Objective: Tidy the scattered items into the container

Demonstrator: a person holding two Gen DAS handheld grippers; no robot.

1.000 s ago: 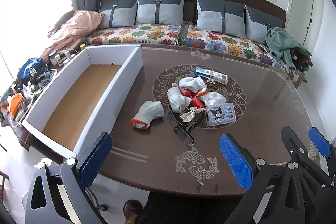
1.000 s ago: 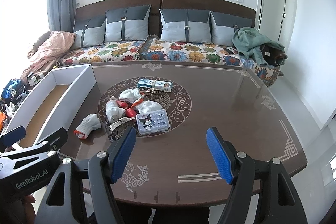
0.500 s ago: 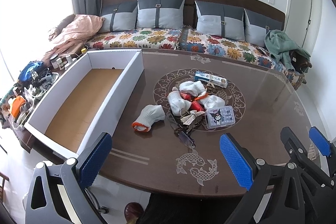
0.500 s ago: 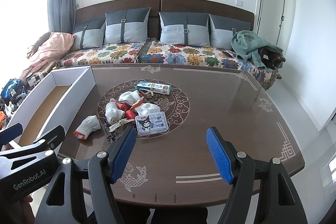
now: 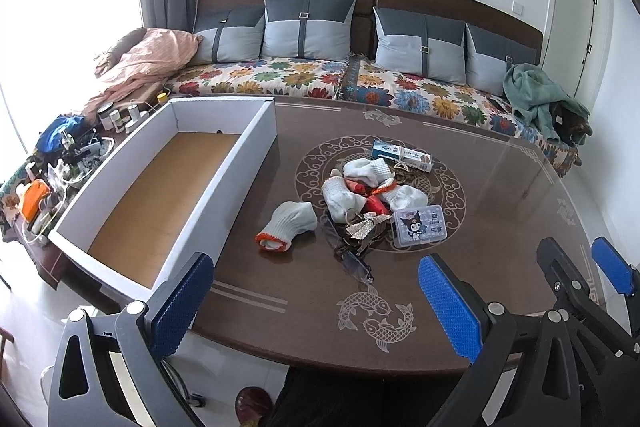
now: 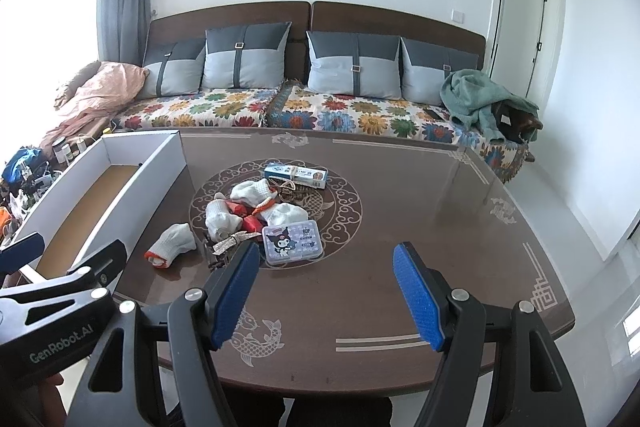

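So nothing is tidied yet: your box [image 5: 256, 143] sits empty on the table [image 5: 500, 187] while every item waits outside it.

The long white box lies at the table's left side, its long axis running from your near edge away toward the sofa [image 6: 320, 111]. In the table's middle you have a pile of gloves [image 5: 352, 187], a lone glove [image 5: 290, 225] between pile and box with its orange cuff toward you, a flat toothpaste carton [image 6: 296, 175] lying crosswise behind, and a small cartoon case [image 6: 292, 241] in front. Your left gripper [image 5: 310, 301] and right gripper [image 6: 326, 297] both hover above the near edge, jaws spread wide, holding nothing.
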